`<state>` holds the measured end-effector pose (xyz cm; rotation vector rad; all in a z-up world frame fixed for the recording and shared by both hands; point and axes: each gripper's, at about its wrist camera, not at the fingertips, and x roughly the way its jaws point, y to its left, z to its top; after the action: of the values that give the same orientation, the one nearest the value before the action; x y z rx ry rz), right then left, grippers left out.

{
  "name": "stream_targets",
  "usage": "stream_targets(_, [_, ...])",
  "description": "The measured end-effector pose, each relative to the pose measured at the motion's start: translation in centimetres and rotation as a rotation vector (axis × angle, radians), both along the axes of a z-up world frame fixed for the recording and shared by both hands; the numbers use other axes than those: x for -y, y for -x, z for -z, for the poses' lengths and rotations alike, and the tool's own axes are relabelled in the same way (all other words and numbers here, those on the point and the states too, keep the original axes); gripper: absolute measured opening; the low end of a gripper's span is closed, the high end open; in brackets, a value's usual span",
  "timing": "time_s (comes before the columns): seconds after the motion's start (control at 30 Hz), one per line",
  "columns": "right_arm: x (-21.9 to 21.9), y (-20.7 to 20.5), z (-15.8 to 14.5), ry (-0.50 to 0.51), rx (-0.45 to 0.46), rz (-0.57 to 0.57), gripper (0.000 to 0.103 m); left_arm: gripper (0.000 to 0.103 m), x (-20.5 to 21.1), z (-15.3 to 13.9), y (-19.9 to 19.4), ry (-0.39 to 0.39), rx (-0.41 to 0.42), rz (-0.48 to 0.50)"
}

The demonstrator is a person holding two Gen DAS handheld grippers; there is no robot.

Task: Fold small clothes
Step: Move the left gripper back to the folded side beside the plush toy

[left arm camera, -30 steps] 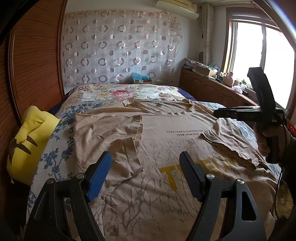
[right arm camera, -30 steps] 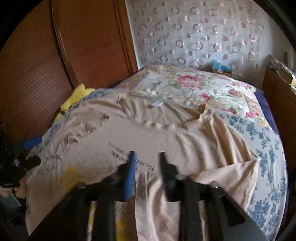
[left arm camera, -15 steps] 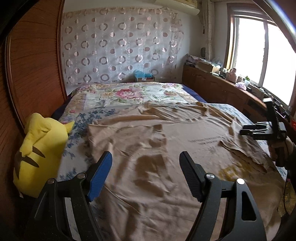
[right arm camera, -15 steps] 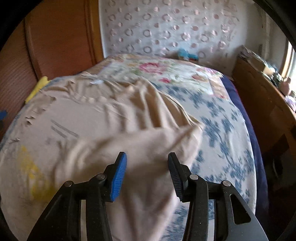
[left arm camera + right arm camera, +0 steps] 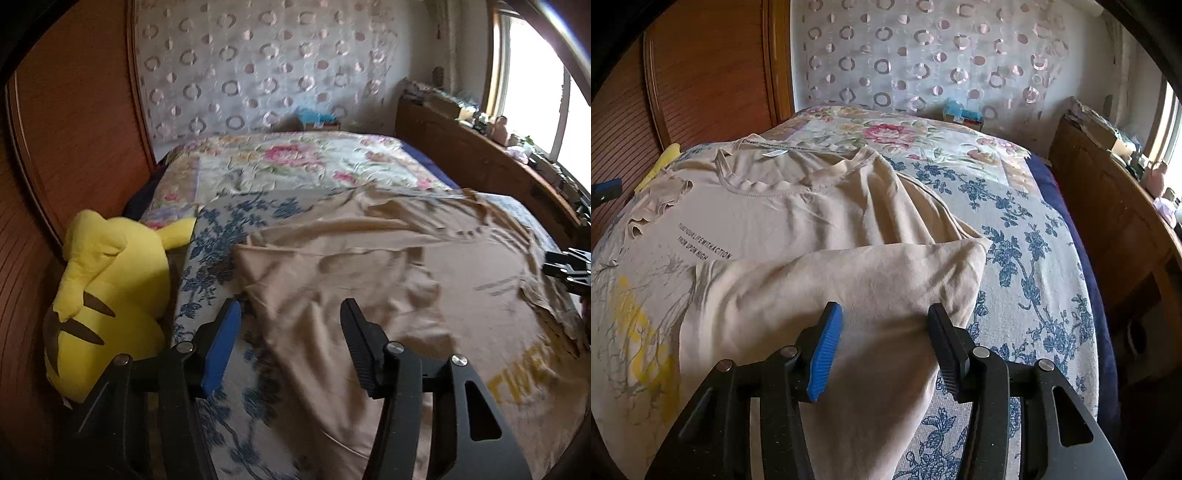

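Looking along the left gripper [image 5: 290, 334], its jaws stand wide apart and hold nothing, hovering over the near left edge of the beige T-shirt [image 5: 388, 266] spread on the bed [image 5: 229, 229] beside a yellow plush toy [image 5: 107, 291]. That side looks folded inward, though motion blur makes the layers hard to read; the shirt's right part is cut off at the frame edge, where only a sliver of the other tool shows

In the right wrist view, the right gripper [image 5: 884, 343] also has its jaws apart and empty, just above the T-shirt [image 5: 798, 218]. Its right sleeve and side [image 5: 849, 284] lie turned over onto the printed front — so I judge both side folds are laid, while the lengthwise fold remains. The hem is hidden beneath the tool
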<state>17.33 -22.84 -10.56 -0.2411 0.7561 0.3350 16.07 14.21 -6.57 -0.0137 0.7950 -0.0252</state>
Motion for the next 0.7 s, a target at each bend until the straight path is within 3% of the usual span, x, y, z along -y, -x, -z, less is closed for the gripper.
stream_targets(0.4, [-0.1,0.0,-0.2,-0.005,-0.003,-0.001,0.051,0.057,-1.9,2.3,-4.0,0.008,-0.096,-0.032])
stream_targets(0.5, [-0.2,0.0,-0.2,-0.006,-0.003,-0.001,0.051,0.047,-2.1,2.4,-4.6,0.039,-0.098,-0.027])
stream_targets(0.7, [-0.1,0.0,-0.2,-0.006,-0.003,-0.001,0.052,0.046,-2.5,2.7,-6.3,0.086,-0.111,-0.041])
